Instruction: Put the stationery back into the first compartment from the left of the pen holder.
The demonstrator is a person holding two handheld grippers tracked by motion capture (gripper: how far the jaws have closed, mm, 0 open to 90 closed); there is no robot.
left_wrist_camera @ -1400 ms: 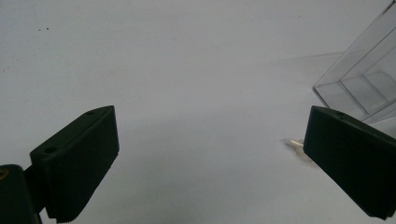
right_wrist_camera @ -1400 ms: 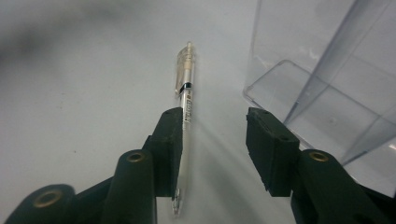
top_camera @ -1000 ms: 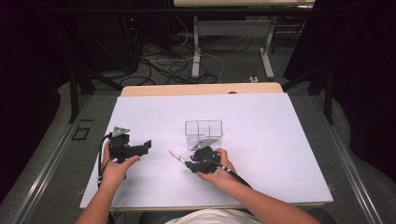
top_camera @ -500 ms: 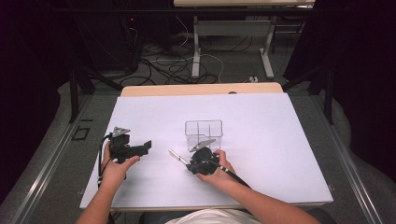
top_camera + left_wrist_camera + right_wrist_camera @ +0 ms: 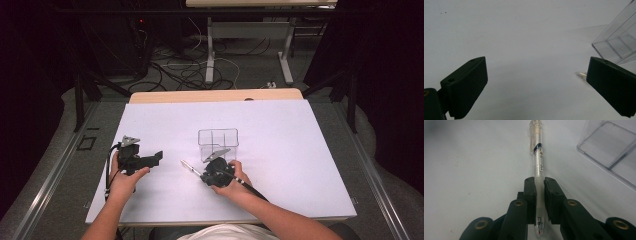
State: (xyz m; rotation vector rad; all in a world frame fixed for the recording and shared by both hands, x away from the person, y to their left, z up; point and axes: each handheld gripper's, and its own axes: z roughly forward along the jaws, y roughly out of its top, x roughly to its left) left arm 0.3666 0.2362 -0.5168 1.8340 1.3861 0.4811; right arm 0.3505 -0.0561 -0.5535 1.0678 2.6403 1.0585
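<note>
A clear plastic pen [image 5: 537, 157] lies on the white table, its tip pointing back along my right gripper [image 5: 539, 182]. The right jaws have just been closing and now press on the pen's barrel from both sides. In the high view that gripper [image 5: 207, 176] sits just in front of a clear divided box [image 5: 218, 143], and the pen [image 5: 189, 166] sticks out to its left. My left gripper [image 5: 156, 157] rests on the table farther left. Its jaws stand wide open [image 5: 536, 65] with nothing between them. The pen's far end [image 5: 581, 74] peeks out beside its right jaw.
The clear box [image 5: 619, 42] is open at the top, and its corner shows in the right gripper view [image 5: 614, 152]. A white sheet [image 5: 300, 140] covers the table. Beyond the far wooden edge [image 5: 215, 95] lie cables and desk legs on the floor.
The right gripper's jaws have drawn in onto the pen. Both hands stay where they were, and the left gripper is still open.
</note>
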